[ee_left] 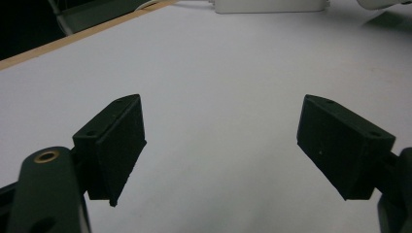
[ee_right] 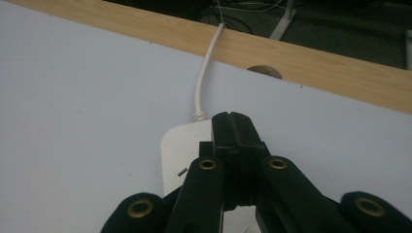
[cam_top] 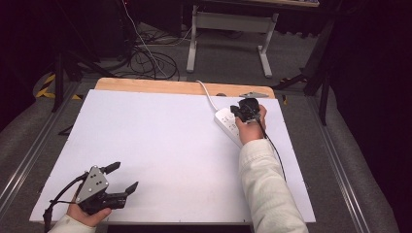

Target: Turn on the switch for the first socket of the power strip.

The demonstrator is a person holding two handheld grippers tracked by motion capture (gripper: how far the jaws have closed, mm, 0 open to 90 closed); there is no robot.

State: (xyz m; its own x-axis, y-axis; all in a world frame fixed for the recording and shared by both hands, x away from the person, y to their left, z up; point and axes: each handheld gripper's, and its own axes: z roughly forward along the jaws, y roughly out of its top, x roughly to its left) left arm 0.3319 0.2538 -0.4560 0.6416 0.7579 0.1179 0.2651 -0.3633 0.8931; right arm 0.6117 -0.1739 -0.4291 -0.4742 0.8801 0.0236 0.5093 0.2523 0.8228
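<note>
Right gripper view has the right gripper [ee_right: 232, 121] with jaws pressed together, nothing between them, above the strip [ee_right: 177, 150], whose cord [ee_right: 203, 77] leaves toward 12 o'clock. The strip looks rigid, smooth and light; I would hold it across its long sides. High view alone shows it at 2 o'clock on the table [cam_top: 160, 145], and the left gripper [cam_top: 125, 178], jaws spread, at 7 o'clock.

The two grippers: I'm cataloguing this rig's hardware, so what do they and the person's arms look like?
Both grippers are black with flat block-shaped jaw pads and brass-coloured rivets at the linkages. The left gripper carries a grey three-cornered plate with small holes and trails a black cable. The right gripper also trails a black cable. The right arm wears a white sleeve.
</note>
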